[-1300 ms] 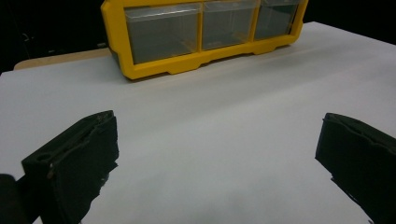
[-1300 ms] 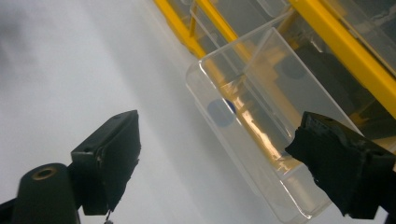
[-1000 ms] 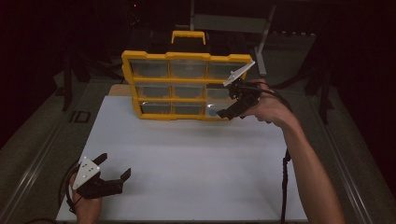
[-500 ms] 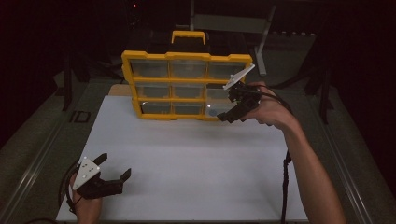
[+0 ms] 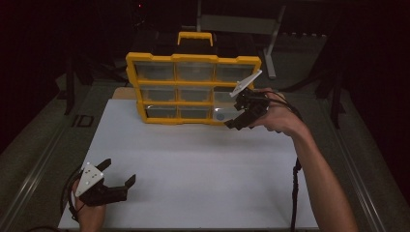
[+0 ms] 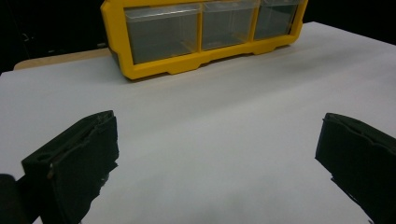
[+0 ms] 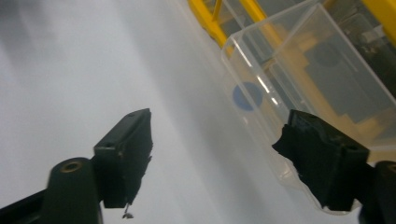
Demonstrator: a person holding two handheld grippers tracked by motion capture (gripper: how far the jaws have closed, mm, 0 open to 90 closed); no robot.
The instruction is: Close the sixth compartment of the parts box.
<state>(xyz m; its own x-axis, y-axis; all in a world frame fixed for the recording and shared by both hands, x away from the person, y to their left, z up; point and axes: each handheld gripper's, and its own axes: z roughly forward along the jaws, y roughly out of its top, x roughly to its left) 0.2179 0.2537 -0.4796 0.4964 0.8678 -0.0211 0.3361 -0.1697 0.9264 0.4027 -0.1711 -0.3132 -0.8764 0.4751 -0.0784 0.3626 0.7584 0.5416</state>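
The yellow organizer (image 5: 193, 87) stands upright at the far edge of my bench (image 5: 193, 174), handle on top, three rows of three clear drawers facing me. Most of them look empty from here, though the dim light hides much. The bottom-right drawer (image 7: 299, 88) is pulled part-way out of the organizer toward me, its long axis running from the frame out over the white bench top, open end up. Through its clear wall I see a round blue spot (image 7: 247, 95); whether that is a thing inside or a sticker, I cannot tell.

My right hand-held gripper (image 5: 238, 116) is at that drawer's front. Its jaws have just been closing but are spread: one stands against the drawer's front lip, the other is apart from it over bare bench, so nothing is pinched.

My left hand-held gripper (image 5: 118, 176) rests well in front of the organizer, near the bench's left corner, jaws spread wide on nothing, pointing at the organizer's bottom row.
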